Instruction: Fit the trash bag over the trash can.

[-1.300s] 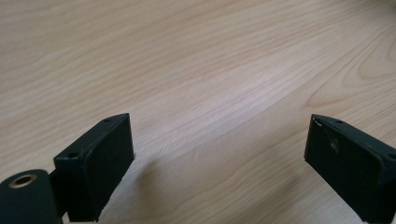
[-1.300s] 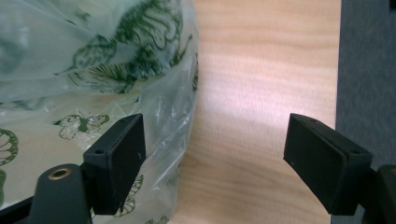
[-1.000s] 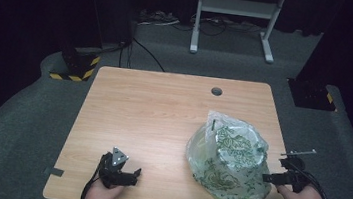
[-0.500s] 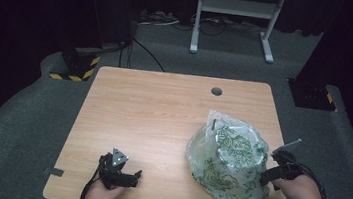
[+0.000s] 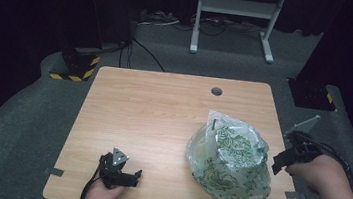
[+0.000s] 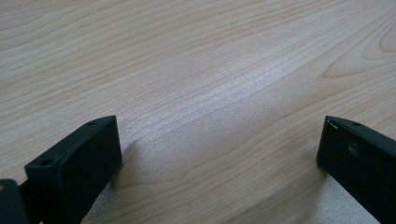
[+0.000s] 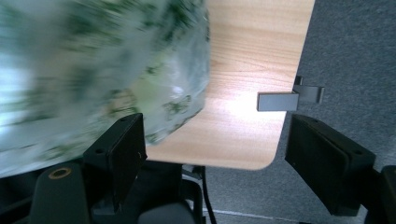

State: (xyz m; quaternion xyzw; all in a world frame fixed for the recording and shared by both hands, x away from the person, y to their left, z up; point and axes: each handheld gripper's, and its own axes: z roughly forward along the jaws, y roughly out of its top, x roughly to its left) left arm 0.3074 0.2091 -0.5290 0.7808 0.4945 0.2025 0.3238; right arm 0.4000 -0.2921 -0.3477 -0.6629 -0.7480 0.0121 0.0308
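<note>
Beside right gripper (image 5: 277, 164), bag (image 5: 229, 168), unheld

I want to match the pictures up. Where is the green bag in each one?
High view: the bag sits on the table's near right part.
Left gripper view: just bare tabletop between open jaws.
Right gripper view: bag blurred, upper left.
Shared landmark: the light wood tabletop.
</note>
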